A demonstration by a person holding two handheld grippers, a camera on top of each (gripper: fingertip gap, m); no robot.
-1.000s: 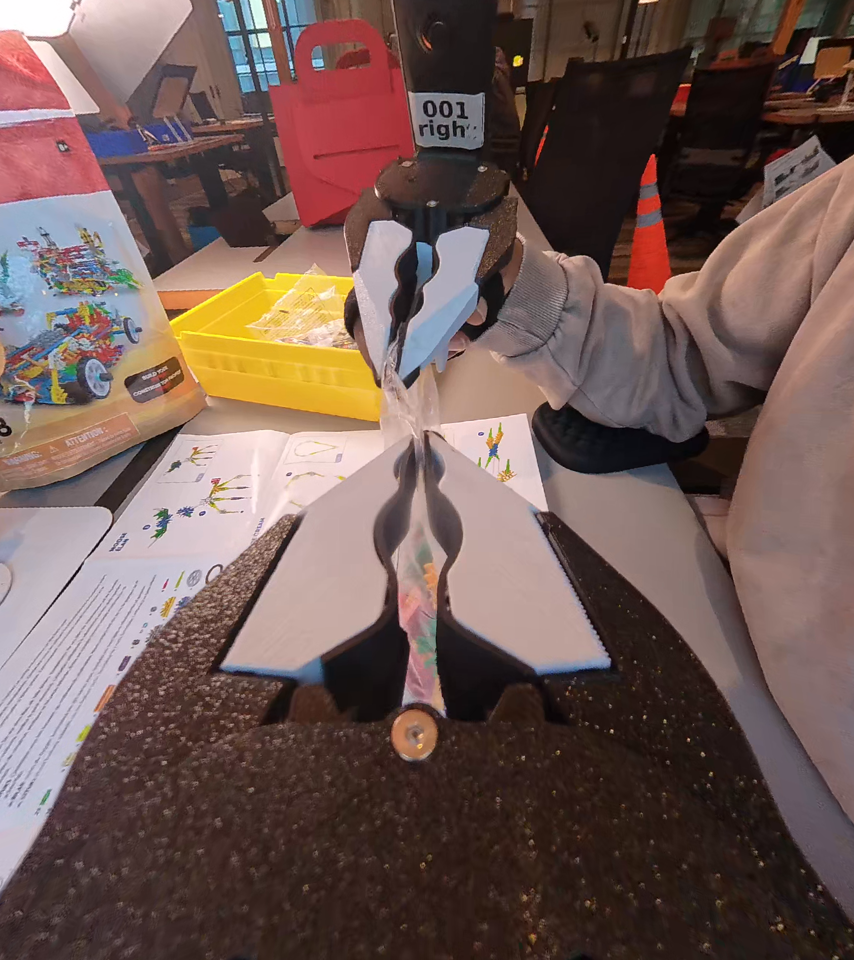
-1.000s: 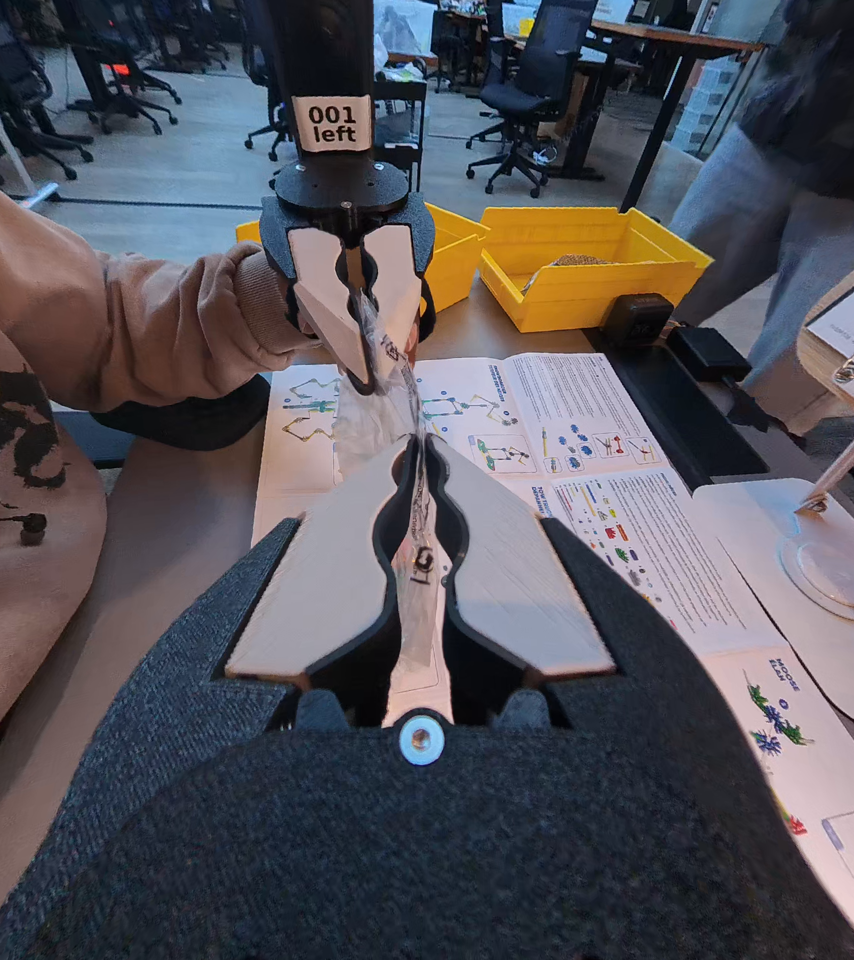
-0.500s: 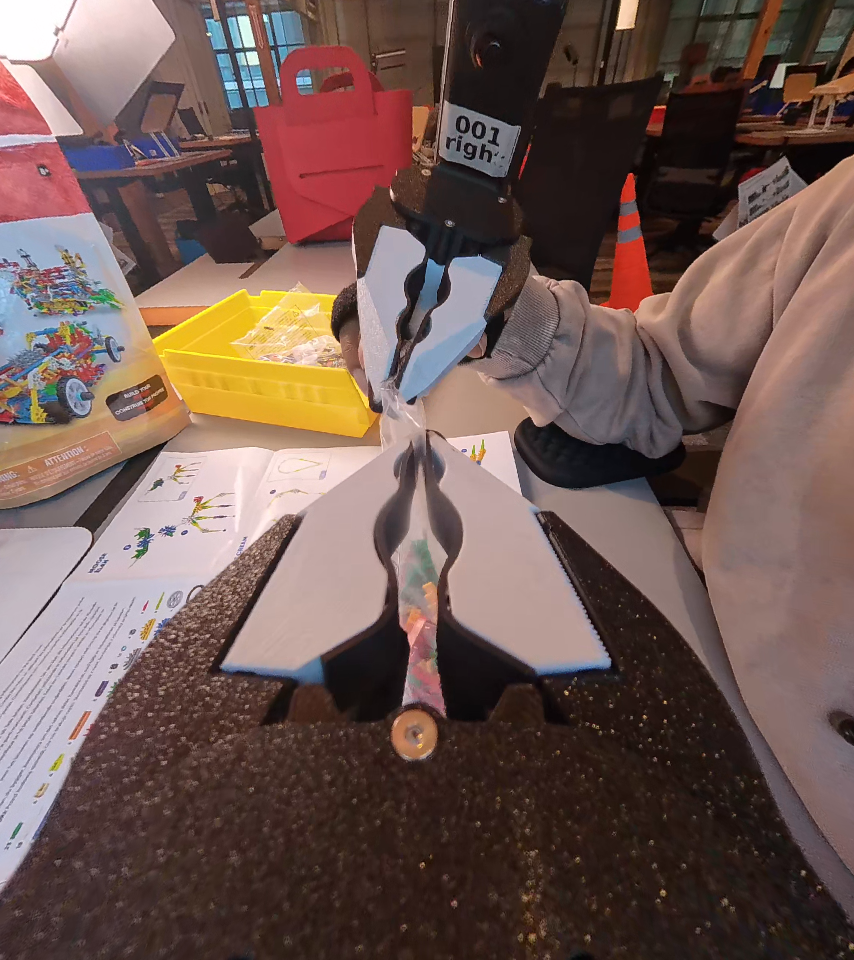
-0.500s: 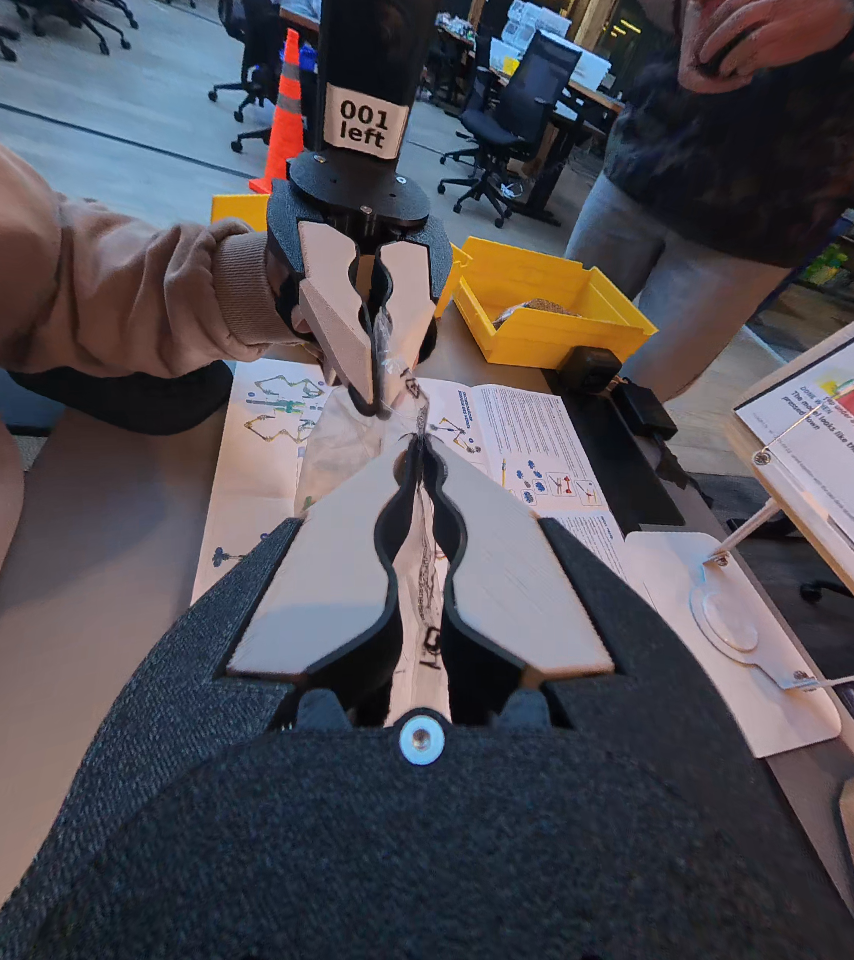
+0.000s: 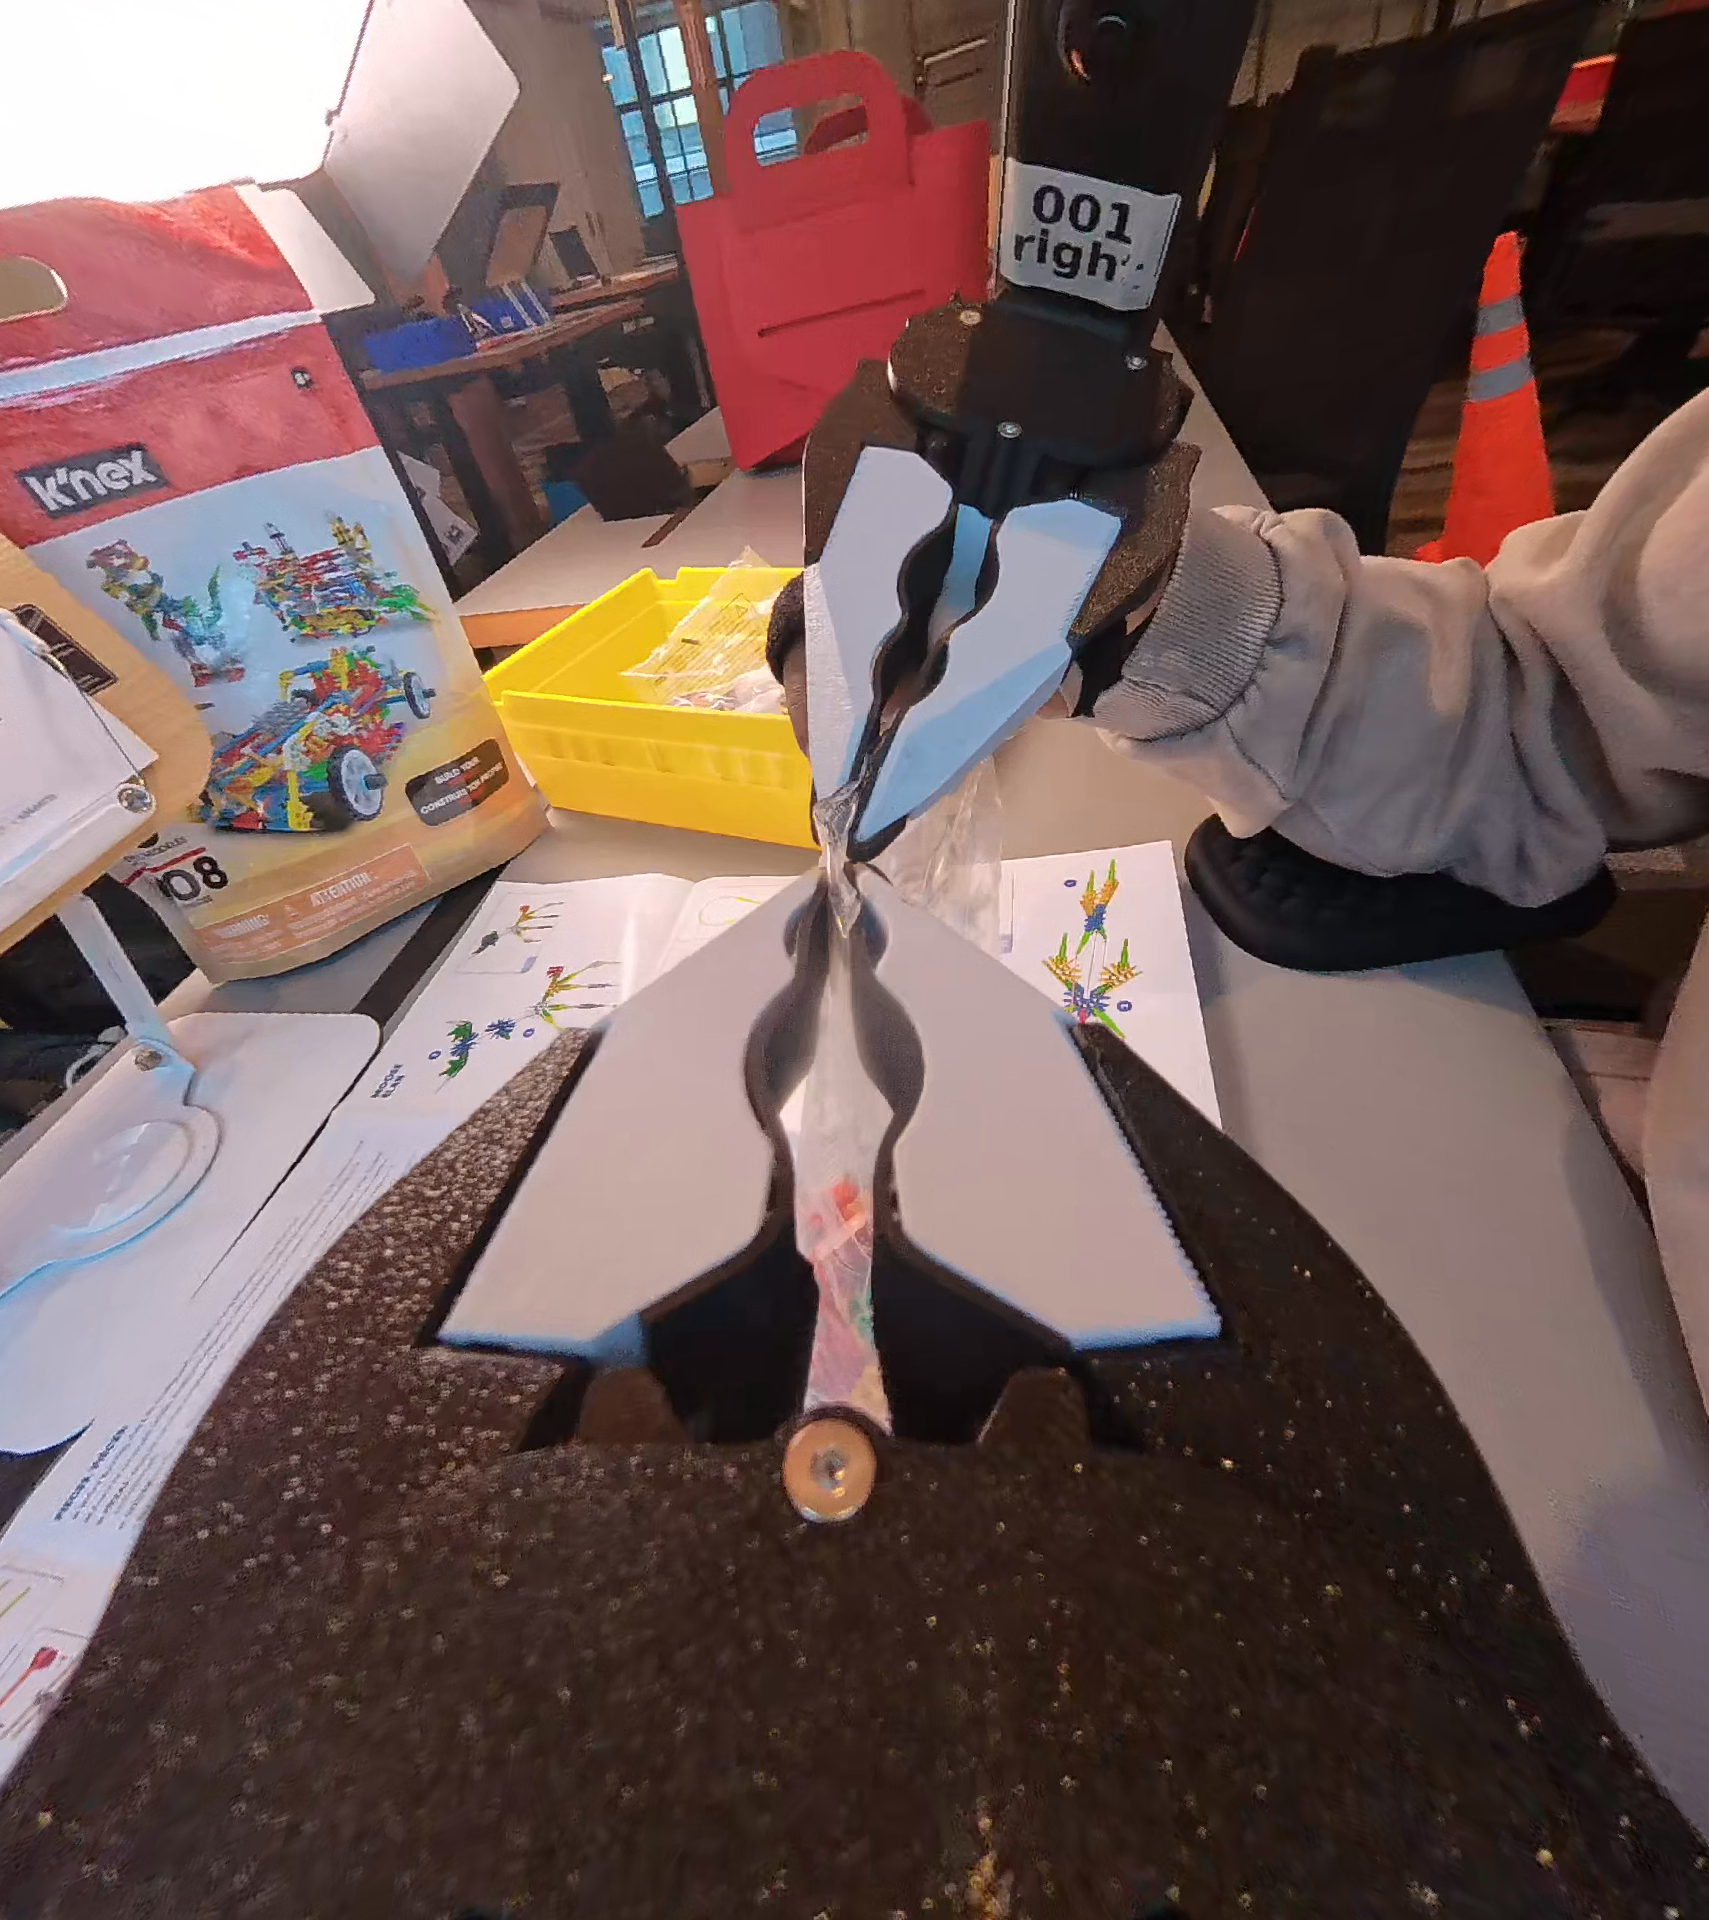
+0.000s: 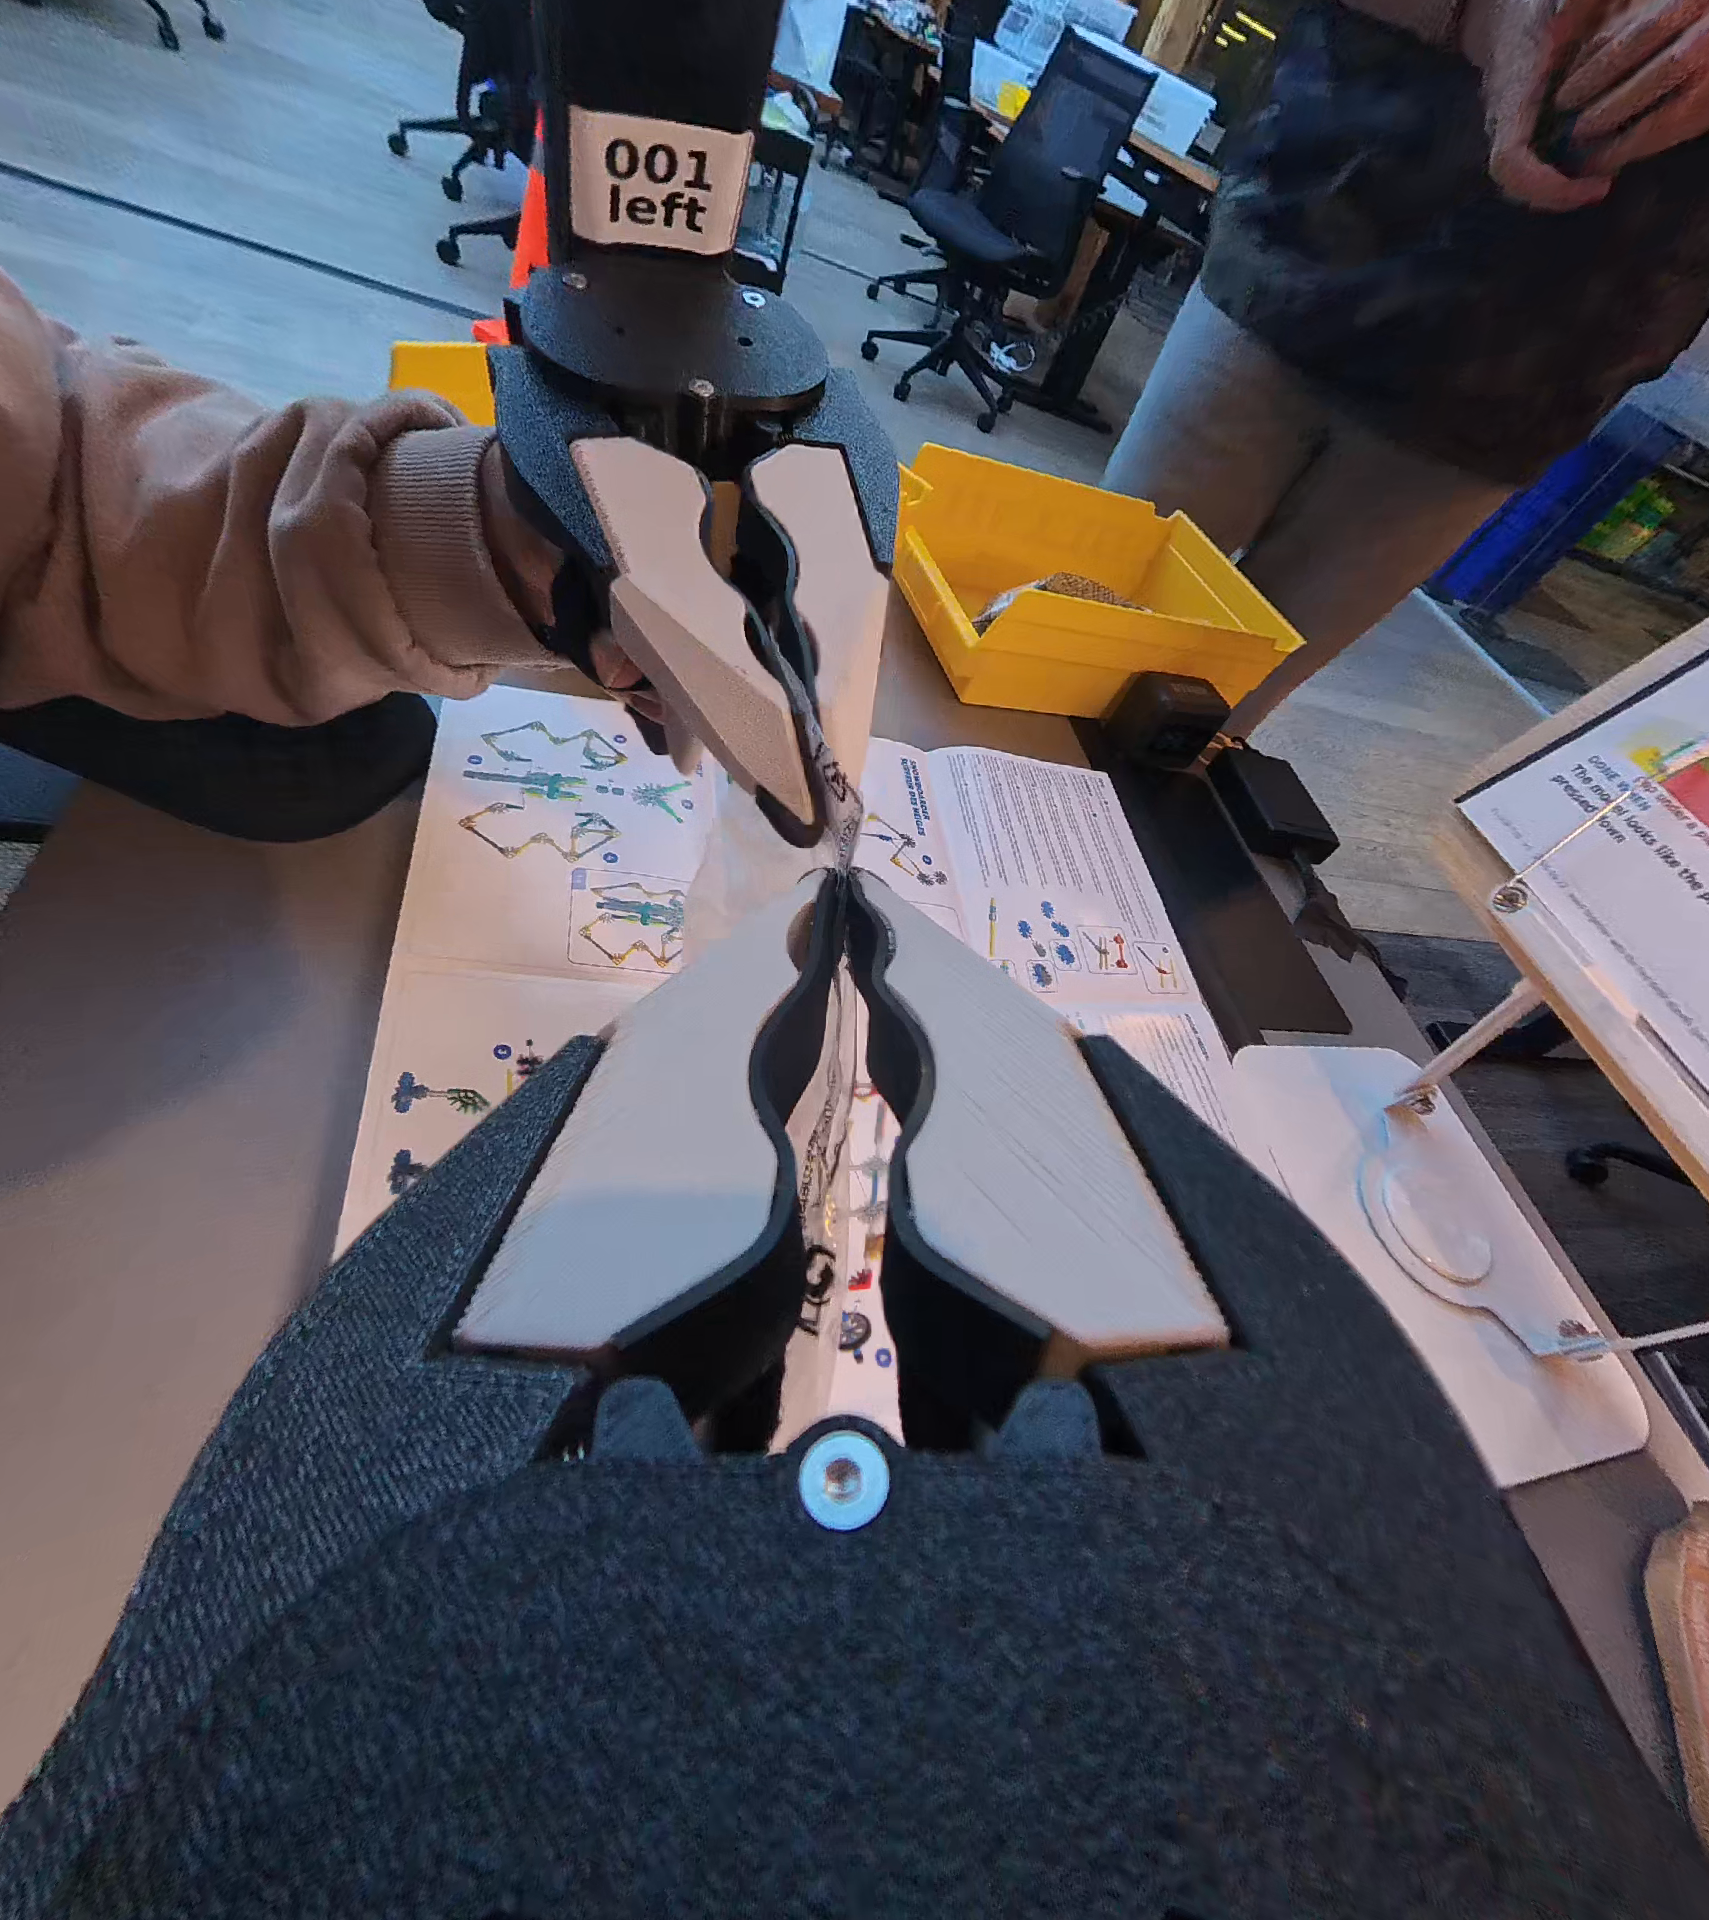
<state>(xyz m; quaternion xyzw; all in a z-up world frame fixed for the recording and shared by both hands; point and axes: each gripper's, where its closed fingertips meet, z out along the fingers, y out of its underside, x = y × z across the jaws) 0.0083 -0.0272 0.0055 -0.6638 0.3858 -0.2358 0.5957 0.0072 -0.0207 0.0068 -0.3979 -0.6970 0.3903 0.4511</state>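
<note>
My left gripper (image 5: 837, 904) is pinched tight, its two pale fingers (image 5: 663, 1132) meeting at the tips and pointing toward my right gripper (image 5: 855, 831), which is likewise clamped shut and angled down so the two sets of tips nearly touch. My right hand (image 5: 1120, 644), in a beige sleeve, grips that tool from behind, while my left hand (image 6: 580, 623) reaches in from the left side of the right wrist view.

My clear plastic bag (image 5: 834, 1195) of small coloured pieces hangs edge-on, pinched between both my grippers, stretched toward twelve o'clock above the instruction sheet (image 5: 559, 966).
</note>
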